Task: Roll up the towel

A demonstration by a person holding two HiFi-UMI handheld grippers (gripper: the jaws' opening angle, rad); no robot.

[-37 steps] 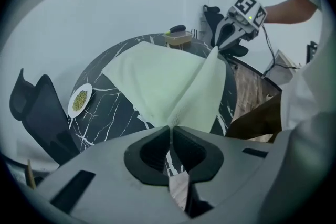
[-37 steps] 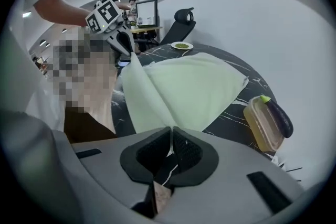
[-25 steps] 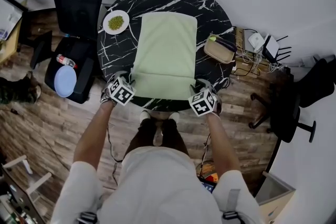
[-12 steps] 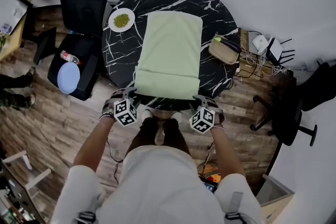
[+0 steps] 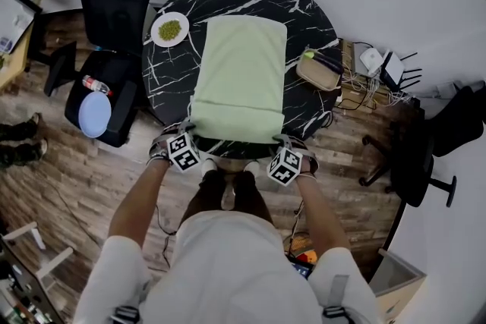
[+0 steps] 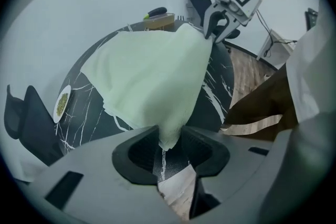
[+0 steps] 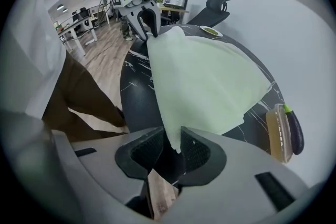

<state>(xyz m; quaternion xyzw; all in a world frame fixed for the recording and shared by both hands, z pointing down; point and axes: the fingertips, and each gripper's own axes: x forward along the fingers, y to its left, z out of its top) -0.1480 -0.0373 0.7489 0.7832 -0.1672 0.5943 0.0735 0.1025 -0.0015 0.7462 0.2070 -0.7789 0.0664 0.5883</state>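
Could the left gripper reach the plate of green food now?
Probably not yet: the left gripper, its jaws just closed further, holds the towel corner; the plate sits beyond, nothing between.

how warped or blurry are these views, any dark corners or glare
Head view: sharp, evenly lit, fisheye bowing the floor round the table. Left gripper view: heavy fisheye, black vignetted corners, towel crisp. Right gripper view: same warp, no glare, far office tiny.

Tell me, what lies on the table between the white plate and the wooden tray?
The light green towel lies spread between the white plate and the wooden tray; the head view shows it.
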